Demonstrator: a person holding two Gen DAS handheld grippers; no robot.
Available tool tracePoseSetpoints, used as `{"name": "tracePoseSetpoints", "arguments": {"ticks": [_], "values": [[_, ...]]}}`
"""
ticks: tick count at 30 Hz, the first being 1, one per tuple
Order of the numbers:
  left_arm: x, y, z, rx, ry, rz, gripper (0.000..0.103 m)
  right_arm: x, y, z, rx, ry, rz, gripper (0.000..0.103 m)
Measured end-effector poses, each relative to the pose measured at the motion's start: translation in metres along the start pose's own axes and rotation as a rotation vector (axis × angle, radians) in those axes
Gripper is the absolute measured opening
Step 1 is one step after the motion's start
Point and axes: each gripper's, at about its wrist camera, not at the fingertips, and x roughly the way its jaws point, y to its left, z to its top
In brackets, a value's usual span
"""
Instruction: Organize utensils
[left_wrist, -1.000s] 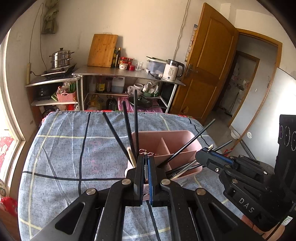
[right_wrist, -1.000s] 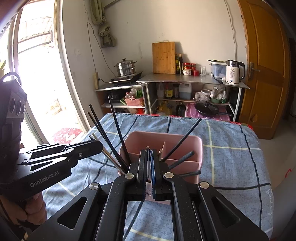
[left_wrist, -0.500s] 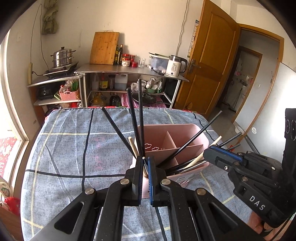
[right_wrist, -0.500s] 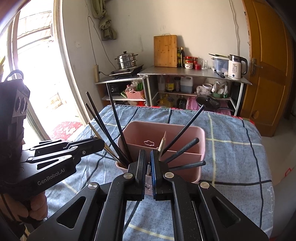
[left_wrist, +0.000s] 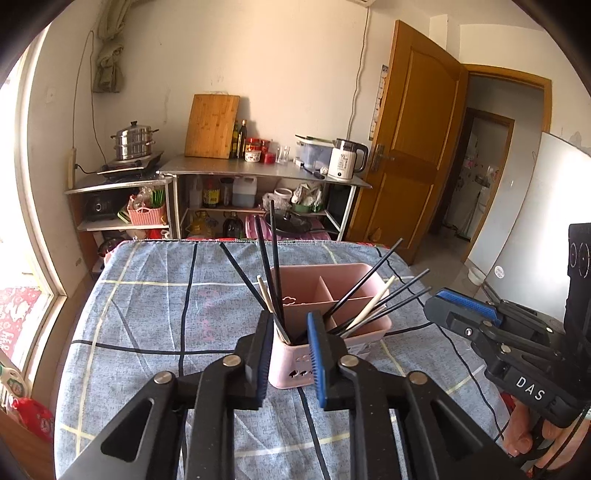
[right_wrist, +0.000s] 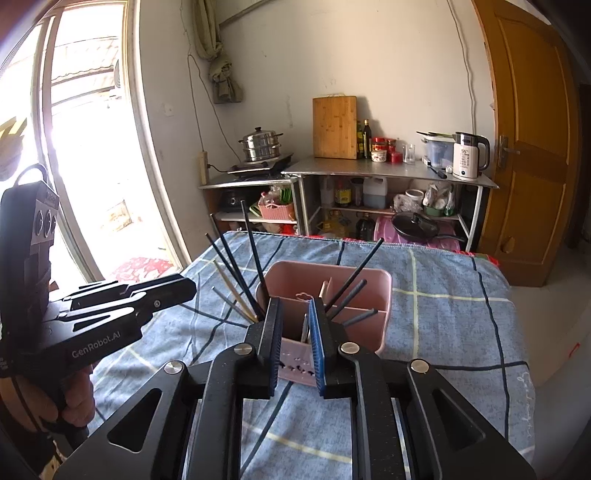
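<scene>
Near the finish, by the look of it. Pink utensil caddy (left_wrist: 334, 301) standing on the checked-cloth surface (left_wrist: 147, 306), already stocked: dark chopsticks (left_wrist: 274, 258) and pale ones leaning in its compartments, none seen loose on the cloth. Left gripper (left_wrist: 290, 352) and right gripper (right_wrist: 294, 341) both just parted, empty, poised before the caddy. Little evidently left beyond tidying.

Far ahead of the gripper: a cutting board (left_wrist: 211, 125), white kettle (left_wrist: 346, 159), steel steamer pot (left_wrist: 133, 139); wooden door (left_wrist: 410, 136) right.
</scene>
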Motion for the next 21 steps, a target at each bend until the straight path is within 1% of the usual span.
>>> {"name": "tracePoseSetpoints", "arguments": {"ticks": [4, 10, 12, 14, 21], "values": [[-0.017, -0.006, -0.015, 0.003, -0.015, 0.002, 0.021, -0.016, 0.001, -0.015, 0.001, -0.011, -0.004, 0.019], [-0.035, -0.021, -0.048, 0.018, -0.019, 0.01, 0.022, -0.038, 0.0, -0.044, 0.024, -0.017, -0.013, 0.021], [-0.04, -0.025, -0.058, 0.022, -0.022, 0.009, 0.022, -0.043, 0.001, -0.053, 0.029, -0.018, -0.013, 0.026], [-0.043, -0.029, -0.07, 0.021, -0.018, 0.008, 0.022, -0.048, 0.001, -0.061, 0.035, -0.02, -0.018, 0.027], [-0.053, -0.039, -0.1, 0.041, -0.017, 0.022, 0.022, -0.065, 0.003, -0.089, 0.041, -0.018, -0.025, 0.027]]}}
